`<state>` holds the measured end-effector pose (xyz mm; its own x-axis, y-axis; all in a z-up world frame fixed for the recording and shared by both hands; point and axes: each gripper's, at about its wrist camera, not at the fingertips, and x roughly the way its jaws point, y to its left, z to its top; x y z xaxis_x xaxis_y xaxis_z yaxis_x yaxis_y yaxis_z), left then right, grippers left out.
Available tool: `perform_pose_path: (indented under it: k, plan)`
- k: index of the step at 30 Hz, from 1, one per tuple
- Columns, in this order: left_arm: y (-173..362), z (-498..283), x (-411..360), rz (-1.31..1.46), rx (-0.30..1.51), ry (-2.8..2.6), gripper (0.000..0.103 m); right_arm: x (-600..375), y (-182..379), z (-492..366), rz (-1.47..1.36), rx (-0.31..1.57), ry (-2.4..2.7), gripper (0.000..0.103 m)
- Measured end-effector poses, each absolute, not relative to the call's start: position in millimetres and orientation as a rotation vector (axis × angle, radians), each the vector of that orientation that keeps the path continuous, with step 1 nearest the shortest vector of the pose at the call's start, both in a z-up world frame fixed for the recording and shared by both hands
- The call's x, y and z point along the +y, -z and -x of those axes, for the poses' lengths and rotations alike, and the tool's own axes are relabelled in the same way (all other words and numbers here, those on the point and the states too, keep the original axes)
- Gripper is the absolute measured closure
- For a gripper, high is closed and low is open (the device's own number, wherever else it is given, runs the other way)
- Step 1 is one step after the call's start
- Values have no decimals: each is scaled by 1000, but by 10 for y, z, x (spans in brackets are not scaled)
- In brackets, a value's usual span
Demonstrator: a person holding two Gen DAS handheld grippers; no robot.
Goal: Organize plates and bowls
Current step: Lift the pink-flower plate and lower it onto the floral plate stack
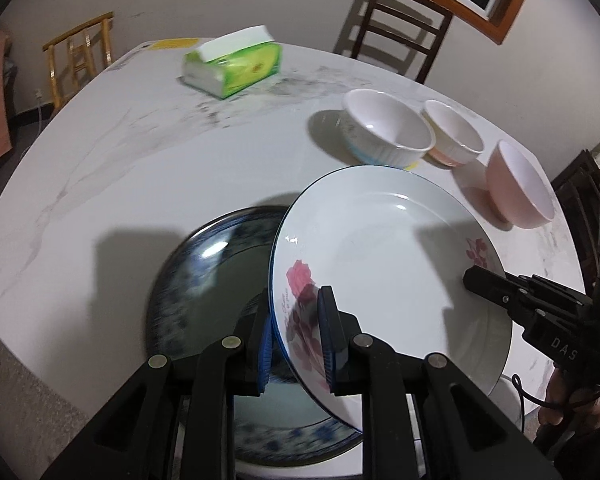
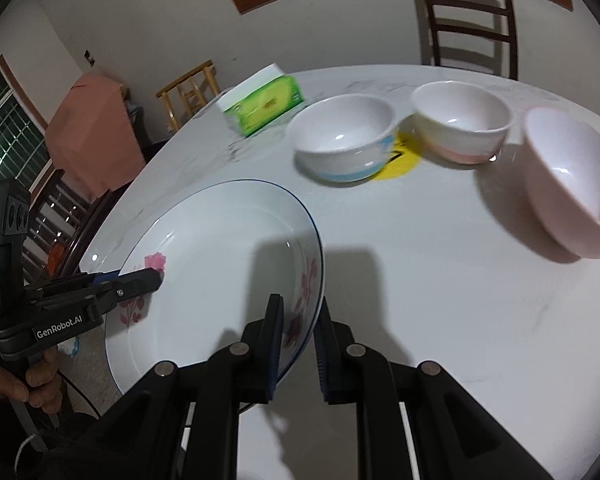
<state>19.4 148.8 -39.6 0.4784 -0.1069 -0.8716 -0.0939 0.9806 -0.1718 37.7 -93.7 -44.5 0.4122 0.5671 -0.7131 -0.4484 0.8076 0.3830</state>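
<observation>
Left wrist view has my left gripper clamped on the near rim of the white flowered plate, one pad above and one below, the plate tilted and lifted off the table. My right gripper pinches the same plate's opposite rim, jaws closed on it. Directly below my left jaws sits a dark blue-patterned plate, partly covered by the white one. Beyond the plate stand three bowls in a row: a white bowl with a blue base, a white bowl with a pink base, and a pink bowl to the right. Farther off to the left lies a green tissue pack.
</observation>
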Motion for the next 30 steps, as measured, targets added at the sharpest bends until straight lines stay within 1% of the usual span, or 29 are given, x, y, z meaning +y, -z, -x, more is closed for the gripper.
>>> perform_pose_path:
  k: [11,23,30]
  plan:
    - [595,35,1920,233,1120,-58,85,-418,591,-254,-95,1016,-686,88]
    - [761,57,2060,249,1152,-69,85,-224,725,-279,-80,1061,-683,88]
    - [748,21,2084,231,1147,-67,85,-179,734,-308,-77,1065,-669,86]
